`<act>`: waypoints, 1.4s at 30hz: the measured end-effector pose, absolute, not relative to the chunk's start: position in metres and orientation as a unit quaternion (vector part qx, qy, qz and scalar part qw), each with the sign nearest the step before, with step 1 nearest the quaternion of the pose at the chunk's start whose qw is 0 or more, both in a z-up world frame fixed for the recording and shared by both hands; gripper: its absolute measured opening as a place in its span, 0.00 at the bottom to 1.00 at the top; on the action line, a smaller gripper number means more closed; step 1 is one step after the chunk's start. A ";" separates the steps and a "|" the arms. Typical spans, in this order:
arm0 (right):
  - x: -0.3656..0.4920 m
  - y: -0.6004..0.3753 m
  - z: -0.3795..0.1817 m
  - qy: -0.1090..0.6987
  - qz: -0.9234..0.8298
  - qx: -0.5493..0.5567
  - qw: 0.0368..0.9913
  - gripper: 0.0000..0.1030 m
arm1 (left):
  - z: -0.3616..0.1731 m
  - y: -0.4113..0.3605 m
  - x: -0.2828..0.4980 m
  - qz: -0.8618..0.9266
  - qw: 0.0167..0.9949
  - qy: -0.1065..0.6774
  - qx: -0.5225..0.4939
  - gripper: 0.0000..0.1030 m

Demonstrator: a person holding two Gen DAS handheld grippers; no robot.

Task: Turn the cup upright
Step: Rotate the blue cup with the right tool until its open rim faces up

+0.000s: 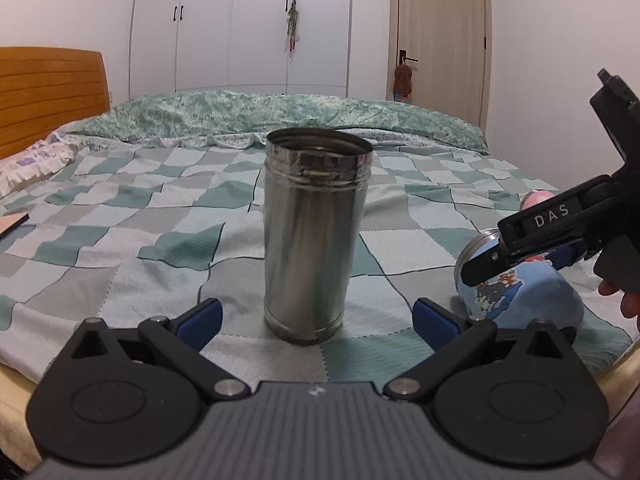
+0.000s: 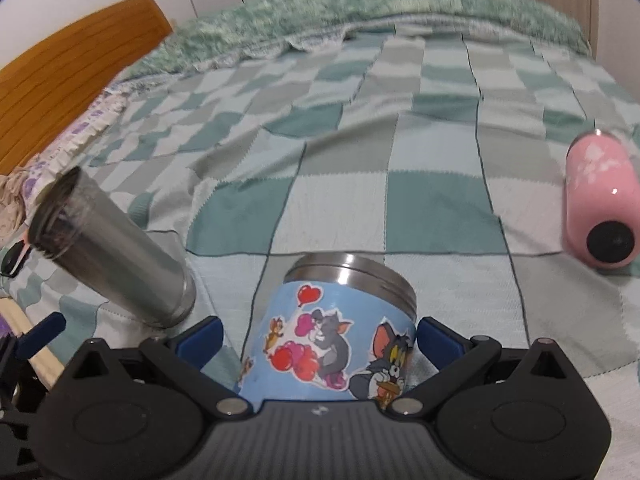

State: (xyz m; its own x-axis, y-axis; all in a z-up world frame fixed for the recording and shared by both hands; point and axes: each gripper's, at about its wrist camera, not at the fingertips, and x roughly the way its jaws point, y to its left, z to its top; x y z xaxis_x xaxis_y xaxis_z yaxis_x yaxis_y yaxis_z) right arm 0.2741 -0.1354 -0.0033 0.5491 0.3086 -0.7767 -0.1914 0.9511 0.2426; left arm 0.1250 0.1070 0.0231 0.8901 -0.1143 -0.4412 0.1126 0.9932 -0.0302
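A steel cup stands upright on the checked bedspread, open mouth up; it also shows in the right wrist view. My left gripper is open, its blue pads on either side of the cup's base and apart from it. A blue cartoon-sticker cup lies on its side, steel mouth pointing away from me; it also shows in the left wrist view. My right gripper is open around the blue cup's body, pads not pressing it. The right gripper shows from the left view above that cup.
A pink cup lies on its side at the right of the bed. A wooden headboard and pillow are at the left. A folded green quilt lies at the far edge. Wardrobe and door stand behind.
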 end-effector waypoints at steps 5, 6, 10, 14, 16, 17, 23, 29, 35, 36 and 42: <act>0.282 -0.137 -0.010 0.473 0.135 0.079 0.867 0.87 | 0.021 0.110 0.129 -0.063 0.972 0.229 -0.001 1.00; 0.284 -0.138 -0.012 0.478 0.136 0.080 0.864 0.87 | 0.021 0.110 0.129 -0.065 0.971 0.229 0.000 1.00; 0.284 -0.144 -0.013 0.478 0.146 0.095 0.861 0.86 | 0.020 0.108 0.131 -0.076 0.970 0.232 0.004 1.00; 0.275 -0.151 -0.011 0.456 0.156 0.113 0.869 0.84 | 0.020 0.105 0.131 -0.091 0.968 0.235 0.006 1.00; 0.272 -0.153 -0.009 0.445 0.162 0.118 0.873 0.83 | 0.019 0.105 0.132 -0.090 0.967 0.237 0.009 1.00; 0.269 -0.154 -0.009 0.440 0.164 0.119 0.875 0.83 | 0.019 0.104 0.132 -0.089 0.967 0.238 0.010 1.00; 0.258 -0.163 -0.005 0.411 0.181 0.125 0.885 0.83 | 0.020 0.104 0.131 -0.089 0.967 0.237 0.007 1.00; 0.232 -0.171 0.004 0.345 0.209 0.114 0.908 0.82 | 0.021 0.105 0.128 -0.088 0.968 0.235 0.004 1.00; 0.208 -0.170 0.013 0.266 0.225 0.090 0.933 0.82 | 0.025 0.105 0.126 -0.090 0.969 0.229 -0.002 1.00; 0.206 -0.167 0.016 0.250 0.223 0.080 0.939 0.82 | 0.025 0.105 0.126 -0.091 0.970 0.227 -0.002 1.00; 0.212 -0.147 0.021 0.187 0.213 0.038 0.958 0.82 | 0.027 0.107 0.125 -0.088 0.971 0.222 -0.007 1.00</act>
